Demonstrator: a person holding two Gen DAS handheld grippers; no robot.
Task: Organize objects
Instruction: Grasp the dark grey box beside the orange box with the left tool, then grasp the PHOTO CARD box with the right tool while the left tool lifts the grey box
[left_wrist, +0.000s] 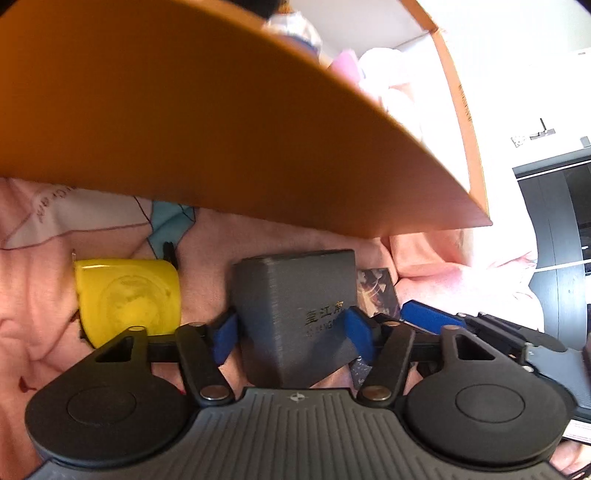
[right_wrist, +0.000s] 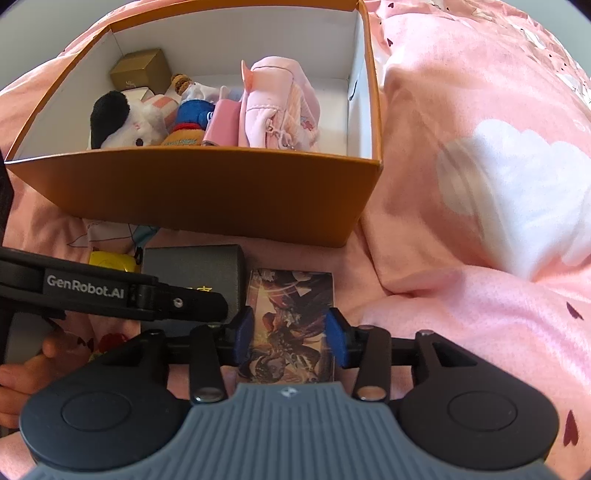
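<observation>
The left tongs (left_wrist: 291, 326) sit low and level, their blue pads (left_wrist: 356, 328) pressed against both sides of a grey block (left_wrist: 295, 295). The right tongs (right_wrist: 290, 334) lie just to their right, pointing the same way, with the blue pads (right_wrist: 336, 341) set on either side of a picture card (right_wrist: 291, 325), though contact cannot be made out. A bare hand (right_wrist: 22, 373) grips the left tool's handle.
</observation>
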